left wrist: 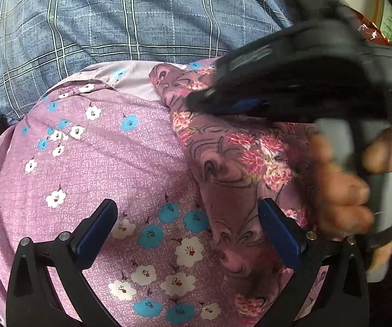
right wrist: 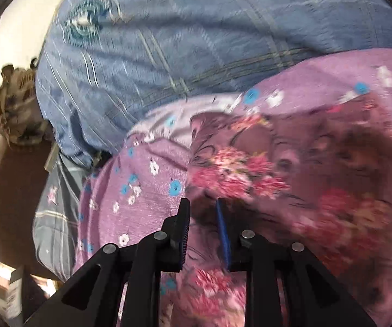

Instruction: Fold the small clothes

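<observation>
Checked blue cloth (left wrist: 114,21) backs two floral garments; left gripper (left wrist: 187,234) jaws wide, right gripper (right wrist: 202,231) jaws narrow, empty.

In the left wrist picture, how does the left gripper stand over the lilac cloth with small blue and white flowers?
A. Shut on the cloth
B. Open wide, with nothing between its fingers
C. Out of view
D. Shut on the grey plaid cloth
B: the left gripper has its blue pads far apart over the lilac cloth, gripping nothing.
</observation>
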### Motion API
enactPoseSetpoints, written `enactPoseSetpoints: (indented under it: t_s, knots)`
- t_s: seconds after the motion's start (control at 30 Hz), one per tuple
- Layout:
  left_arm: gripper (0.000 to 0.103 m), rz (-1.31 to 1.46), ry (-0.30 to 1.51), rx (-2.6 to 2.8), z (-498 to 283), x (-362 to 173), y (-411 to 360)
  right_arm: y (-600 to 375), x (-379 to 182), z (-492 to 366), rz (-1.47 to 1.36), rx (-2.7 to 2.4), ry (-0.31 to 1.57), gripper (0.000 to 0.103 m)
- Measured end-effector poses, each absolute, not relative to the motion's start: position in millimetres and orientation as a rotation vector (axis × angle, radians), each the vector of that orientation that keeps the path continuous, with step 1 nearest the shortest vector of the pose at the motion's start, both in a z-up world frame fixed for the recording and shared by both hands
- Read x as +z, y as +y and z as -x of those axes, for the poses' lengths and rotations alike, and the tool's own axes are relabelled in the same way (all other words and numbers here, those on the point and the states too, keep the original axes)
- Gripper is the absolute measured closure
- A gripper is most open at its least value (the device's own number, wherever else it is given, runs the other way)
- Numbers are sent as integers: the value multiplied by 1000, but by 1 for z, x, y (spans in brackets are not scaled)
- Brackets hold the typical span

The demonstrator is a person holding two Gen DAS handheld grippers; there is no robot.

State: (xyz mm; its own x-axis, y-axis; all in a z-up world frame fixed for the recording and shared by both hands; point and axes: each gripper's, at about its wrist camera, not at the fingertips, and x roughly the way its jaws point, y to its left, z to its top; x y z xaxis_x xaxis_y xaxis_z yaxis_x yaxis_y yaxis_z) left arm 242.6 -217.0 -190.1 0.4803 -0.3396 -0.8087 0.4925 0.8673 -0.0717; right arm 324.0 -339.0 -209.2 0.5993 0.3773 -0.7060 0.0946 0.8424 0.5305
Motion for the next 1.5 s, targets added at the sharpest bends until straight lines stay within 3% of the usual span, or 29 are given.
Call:
enactPoseSetpoints:
  t_s: [0.4,0.47,0.63,1.0,1.5]
  knots:
    - [0,-167,939,-518,-242,-190,-217,-389,-177,-274,-578,115,832,77]
    - [0,-149,933,-525,-243,-187,-215,-405,-173,-262,-577,61,827,72]
    - [0,-34,923,-593,-258,-177,-198,-453,-169,-219,-608,-44,785,39]
    - [0,149,1127,-838,-280,-205,-211,-510,-225,-200,-817,91,900,38]
    - [5,276,1122,-957,-281,-211,-227,-487,-254,-225,-878,347,879,34]
